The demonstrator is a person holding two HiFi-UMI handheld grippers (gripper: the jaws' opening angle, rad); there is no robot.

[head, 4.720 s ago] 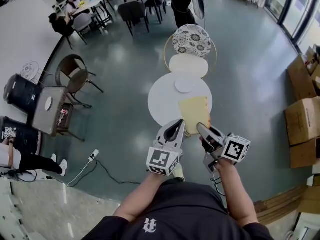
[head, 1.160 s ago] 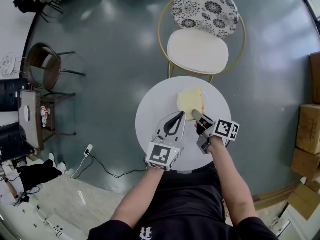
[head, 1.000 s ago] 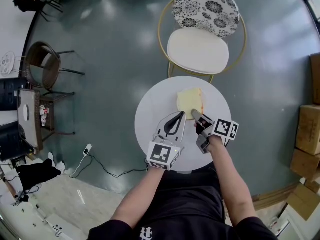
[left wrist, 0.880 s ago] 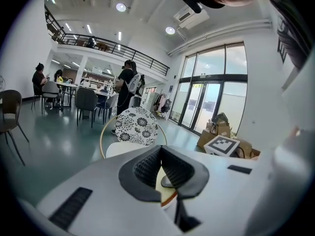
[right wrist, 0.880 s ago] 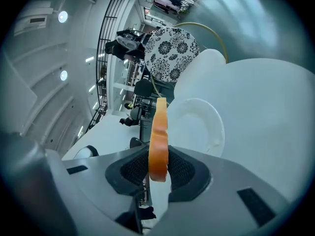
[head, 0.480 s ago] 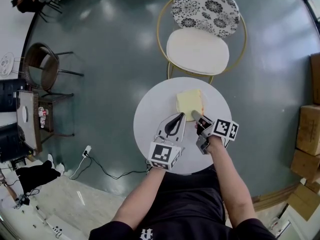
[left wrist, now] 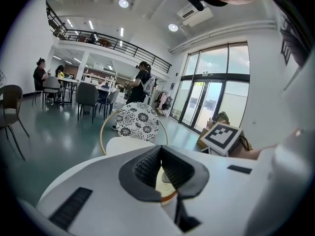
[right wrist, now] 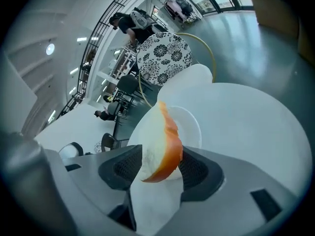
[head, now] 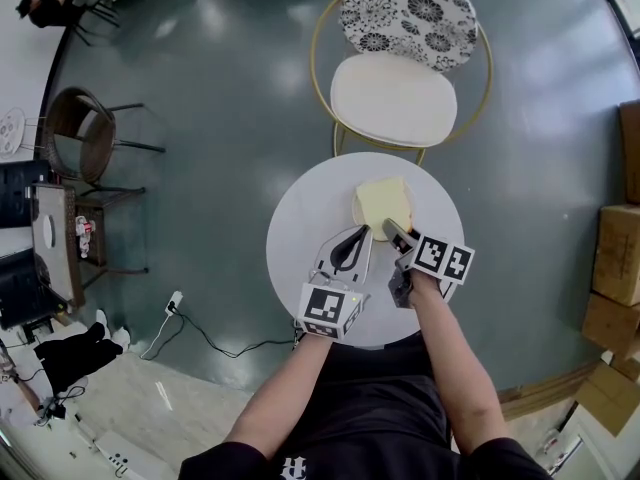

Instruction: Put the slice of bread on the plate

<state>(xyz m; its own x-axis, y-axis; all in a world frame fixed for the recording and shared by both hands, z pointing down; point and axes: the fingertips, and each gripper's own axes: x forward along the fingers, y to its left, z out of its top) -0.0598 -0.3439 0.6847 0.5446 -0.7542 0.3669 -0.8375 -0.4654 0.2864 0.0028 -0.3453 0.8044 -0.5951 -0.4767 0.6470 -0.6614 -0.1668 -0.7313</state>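
Note:
On the round white table (head: 300, 223), a pale slice of bread (head: 382, 204) with an orange crust lies over the small white plate (right wrist: 193, 128). In the right gripper view the slice (right wrist: 160, 146) stands on edge between the jaws. My right gripper (head: 390, 230) (right wrist: 160, 170) is at the slice's near edge. Its jaws have just been opening, and the pads stand off the bread. My left gripper (head: 355, 238) (left wrist: 161, 151) hovers just left of the slice, shut on nothing.
A gold-framed chair with a white seat (head: 393, 98) and a floral back (head: 405, 16) stands against the table's far side. Cardboard boxes (head: 612, 268) sit at the right. A cable (head: 200, 333) and dark chairs (head: 95, 133) are on the floor at the left.
Since the first frame my right gripper has carried the slice from the table's near edge onto the plate. Over the last second that gripper tipped downward a little. The left gripper stayed put.

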